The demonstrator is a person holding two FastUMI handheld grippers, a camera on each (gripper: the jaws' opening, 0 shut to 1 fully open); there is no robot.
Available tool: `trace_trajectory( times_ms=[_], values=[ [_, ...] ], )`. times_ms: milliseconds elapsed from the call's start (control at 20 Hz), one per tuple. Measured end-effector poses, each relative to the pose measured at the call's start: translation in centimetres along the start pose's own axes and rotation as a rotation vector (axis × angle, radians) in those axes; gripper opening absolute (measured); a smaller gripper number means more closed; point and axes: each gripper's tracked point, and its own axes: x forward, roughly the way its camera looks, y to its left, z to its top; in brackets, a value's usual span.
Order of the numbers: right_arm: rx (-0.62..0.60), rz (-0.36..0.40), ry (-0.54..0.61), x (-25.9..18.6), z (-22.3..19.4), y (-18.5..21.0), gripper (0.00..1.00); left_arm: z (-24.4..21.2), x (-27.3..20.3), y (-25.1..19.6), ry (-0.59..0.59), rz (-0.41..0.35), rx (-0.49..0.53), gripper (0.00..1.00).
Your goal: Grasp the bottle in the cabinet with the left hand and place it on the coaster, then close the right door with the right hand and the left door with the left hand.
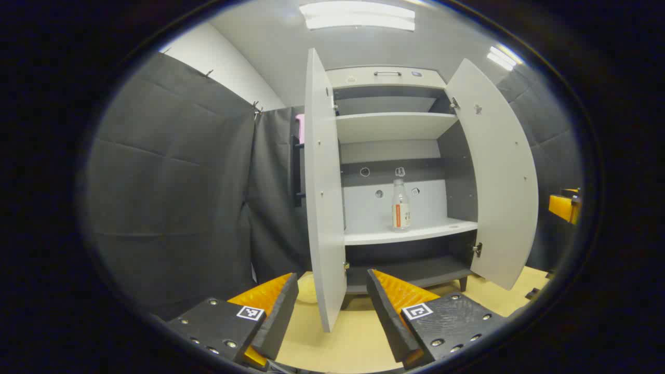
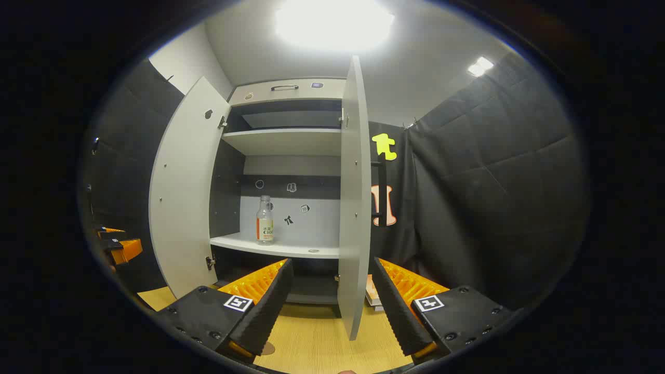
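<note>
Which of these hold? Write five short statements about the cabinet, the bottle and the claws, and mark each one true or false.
1. The clear plastic bottle with an orange label stands upright on a shelf inside the pale grey cabinet. True.
2. Both cabinet doors are shut. False: both stand open.
3. The left claw holds the bottle. False: it is open, well short of it.
4. The right claw is open. True.
5. The bottle lies on the top shelf. False: it stands on the middle shelf.
</note>
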Motion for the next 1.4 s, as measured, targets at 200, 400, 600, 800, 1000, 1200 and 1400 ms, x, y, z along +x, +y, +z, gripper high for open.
trace_trajectory(
  times_ms=[200,400,600,800,1000,1200,1400],
  values=[
    [-0.001,-0.001,0.007,-0.1,-0.3,-0.4,0.97,0.1,-0.3,-0.6,-0.002,-0.001,0.006,0.81],
    [-0.001,0.000,0.011,-0.2,-0.5,-0.8,0.97,0.3,-0.7,-1.1,-0.003,-0.002,0.015,0.81],
    [0.003,0.006,0.012,-0.2,-0.6,-1.4,0.95,0.5,-1.0,-1.6,-0.007,0.003,0.016,0.81],
    [0.001,0.018,0.015,-0.3,-0.8,-2.1,0.97,0.6,-1.4,-2.5,-0.005,0.005,0.016,0.81],
    [0.000,0.030,0.018,-0.5,-1.1,-3.3,0.97,0.8,-1.5,-4.3,0.000,0.000,0.005,0.81],
    [-0.001,0.055,0.026,-1.0,-1.8,-4.9,0.97,1.7,-1.2,-6.7,0.002,-0.033,-0.008,0.80],
    [-0.044,0.069,0.007,-1.6,-2.1,-6.2,0.97,3.7,0.3,-8.1,-0.020,-0.048,-0.049,0.80]
  ],
)
